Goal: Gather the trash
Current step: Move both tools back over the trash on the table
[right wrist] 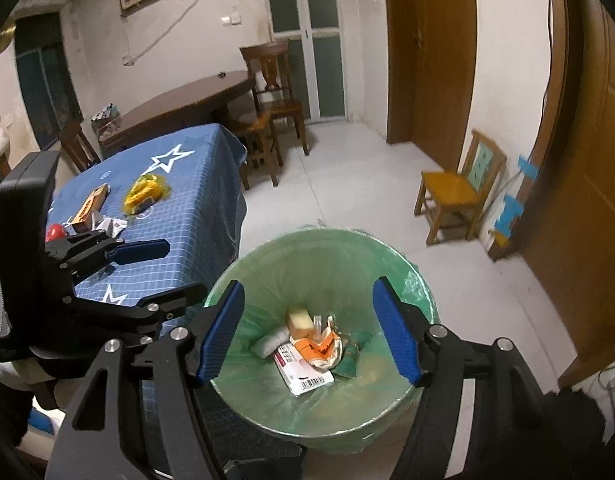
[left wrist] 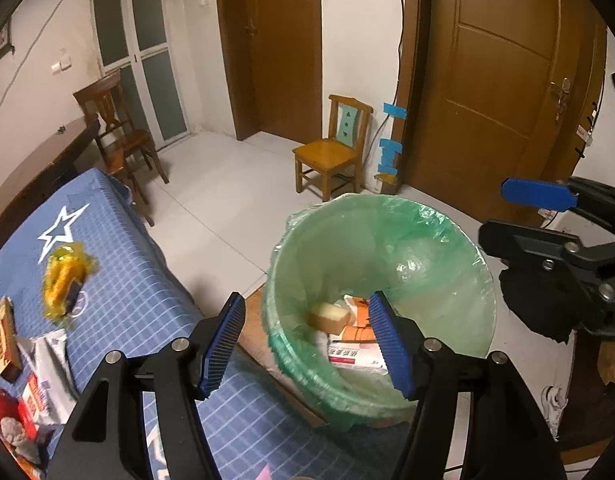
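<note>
A bin lined with a green bag (left wrist: 427, 248) (right wrist: 327, 264) stands by the corner of the blue-clothed table (left wrist: 147, 280) (right wrist: 195, 200). Inside lie a white box (right wrist: 307, 372), an orange-and-white wrapper (right wrist: 319, 344) and a yellowish block (left wrist: 331, 316). My left gripper (left wrist: 306, 300) hangs open over the bin's near rim, nothing between its pads. My right gripper (right wrist: 308, 285) is open above the bin, also with nothing in it. On the table lie a yellow wrapper (left wrist: 65, 276) (right wrist: 145, 194), an orange box (left wrist: 5, 336) (right wrist: 93, 202), white packets (left wrist: 51, 368) and a red object (right wrist: 55, 232).
A small yellow wooden chair (left wrist: 327, 152) (right wrist: 451, 196) stands against the far wall by brown doors. A dark wooden chair (left wrist: 119, 136) and a dark round table (right wrist: 179, 100) sit beyond the blue table. Pale floor tiles (left wrist: 227, 184) lie between.
</note>
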{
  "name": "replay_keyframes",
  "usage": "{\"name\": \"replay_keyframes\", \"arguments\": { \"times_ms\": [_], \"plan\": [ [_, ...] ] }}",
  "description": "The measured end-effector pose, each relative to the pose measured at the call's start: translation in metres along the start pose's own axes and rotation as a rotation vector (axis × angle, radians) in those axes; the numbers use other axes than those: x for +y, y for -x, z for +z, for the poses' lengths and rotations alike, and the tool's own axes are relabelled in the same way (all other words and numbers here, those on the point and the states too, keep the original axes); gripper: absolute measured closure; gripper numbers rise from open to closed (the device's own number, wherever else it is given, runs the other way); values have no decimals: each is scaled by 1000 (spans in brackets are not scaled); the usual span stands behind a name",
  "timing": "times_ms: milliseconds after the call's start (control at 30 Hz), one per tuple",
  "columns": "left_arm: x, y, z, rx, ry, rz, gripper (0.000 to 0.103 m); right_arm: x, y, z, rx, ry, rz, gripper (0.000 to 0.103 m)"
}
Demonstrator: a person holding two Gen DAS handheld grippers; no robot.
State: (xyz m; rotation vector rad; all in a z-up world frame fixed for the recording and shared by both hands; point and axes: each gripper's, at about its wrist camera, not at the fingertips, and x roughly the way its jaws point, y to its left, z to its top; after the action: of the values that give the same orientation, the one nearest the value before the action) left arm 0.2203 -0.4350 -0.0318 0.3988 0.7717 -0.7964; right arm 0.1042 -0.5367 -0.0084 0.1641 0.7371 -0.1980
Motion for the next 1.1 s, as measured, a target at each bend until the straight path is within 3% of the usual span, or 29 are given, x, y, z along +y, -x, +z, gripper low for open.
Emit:
{"name": "replay_keyframes", "arguments": {
  "times_ms": [400, 900, 1100],
  "plan": [
    [35, 59, -45, -46, 45, 92, 37, 72, 22, -11, -109, 94, 36, 27],
    [105, 105, -114, -28, 169, 187, 37, 170, 16, -12, -119, 205, 159, 25],
    [139, 133, -156, -29, 209, 205, 37, 207, 11, -24, -107, 239, 232, 24]
  ]
}}
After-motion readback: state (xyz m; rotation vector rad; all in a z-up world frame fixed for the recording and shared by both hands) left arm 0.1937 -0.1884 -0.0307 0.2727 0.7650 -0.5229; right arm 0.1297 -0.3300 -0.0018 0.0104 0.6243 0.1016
